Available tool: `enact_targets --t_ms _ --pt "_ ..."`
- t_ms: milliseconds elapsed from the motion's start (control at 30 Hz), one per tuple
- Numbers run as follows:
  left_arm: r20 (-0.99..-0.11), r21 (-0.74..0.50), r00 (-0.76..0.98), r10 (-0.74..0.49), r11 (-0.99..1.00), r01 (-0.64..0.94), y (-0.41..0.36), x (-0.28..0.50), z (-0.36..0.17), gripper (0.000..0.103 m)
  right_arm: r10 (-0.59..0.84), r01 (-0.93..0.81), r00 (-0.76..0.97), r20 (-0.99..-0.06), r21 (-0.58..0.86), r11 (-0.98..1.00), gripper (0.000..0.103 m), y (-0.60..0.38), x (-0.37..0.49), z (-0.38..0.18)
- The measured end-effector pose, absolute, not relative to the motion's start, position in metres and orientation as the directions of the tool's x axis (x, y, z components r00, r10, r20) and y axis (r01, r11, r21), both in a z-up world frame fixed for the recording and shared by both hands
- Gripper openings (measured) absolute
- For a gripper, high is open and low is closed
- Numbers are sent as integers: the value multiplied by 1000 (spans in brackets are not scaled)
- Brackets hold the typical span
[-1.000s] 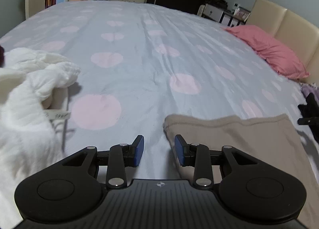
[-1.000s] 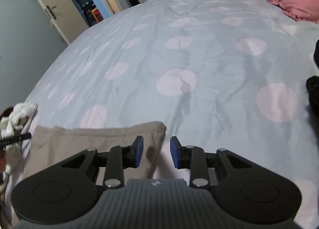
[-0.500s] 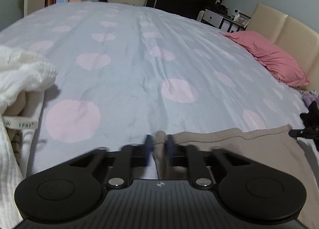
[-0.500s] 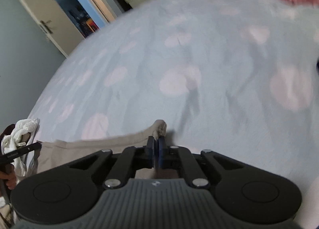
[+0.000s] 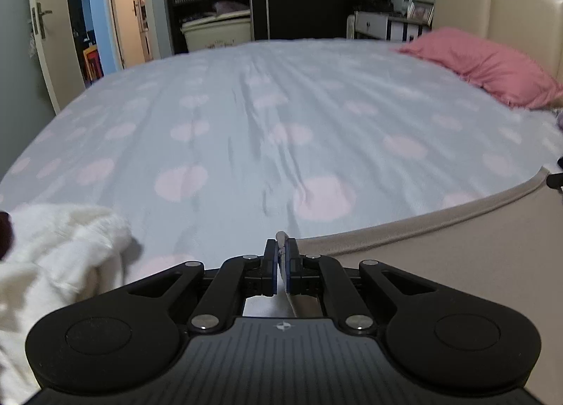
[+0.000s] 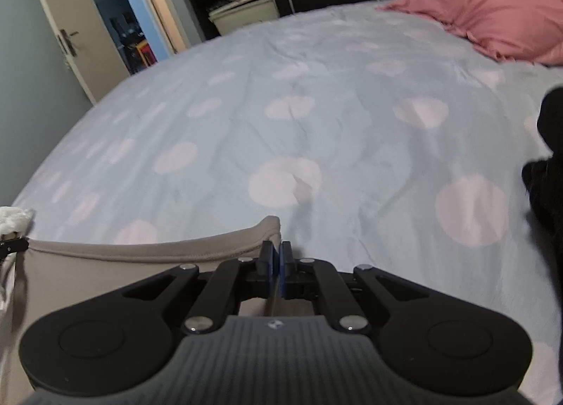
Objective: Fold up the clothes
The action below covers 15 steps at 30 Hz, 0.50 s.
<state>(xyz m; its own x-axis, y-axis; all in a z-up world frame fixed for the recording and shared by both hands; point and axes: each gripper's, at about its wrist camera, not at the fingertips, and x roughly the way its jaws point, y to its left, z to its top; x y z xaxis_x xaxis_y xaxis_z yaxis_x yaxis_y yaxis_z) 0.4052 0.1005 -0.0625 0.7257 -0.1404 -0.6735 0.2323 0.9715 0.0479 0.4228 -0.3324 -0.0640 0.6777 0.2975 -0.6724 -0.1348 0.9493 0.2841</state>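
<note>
A beige garment (image 5: 457, 257) lies at the near edge of the bed, its hemmed top edge stretched between both grippers. My left gripper (image 5: 280, 257) is shut on the garment's left corner, a tuft of cloth poking up between the blue pads. In the right wrist view the same beige garment (image 6: 123, 257) spreads to the left, and my right gripper (image 6: 276, 257) is shut on its right corner, which bulges up just ahead of the pads. The cloth hem sags slightly between the two held corners.
The bed (image 5: 281, 116) has a pale blue sheet with pink dots. White clothes (image 5: 52, 257) are heaped at the near left. A pink pillow (image 5: 485, 63) lies by the headboard at the right. Dark clothing (image 6: 549, 165) sits at the right edge. An open door (image 5: 42, 35) stands behind.
Both grippers went from open over the beige garment's corners to shut on them. The left gripper then lifted and tilted up, raising its corner; the right one stayed about in place.
</note>
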Motion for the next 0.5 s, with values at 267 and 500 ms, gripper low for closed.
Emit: enact_targets --t_ms 267,500 --pt "-735 71 674 -79 979 192 101 409 -94 16 249 -93 664 -705 252 963 42 -337 418 -67" --pt "-717 97 695 -51 980 172 119 365 -55 42 270 -145 670 -692 235 961 42 -335 362 -26"
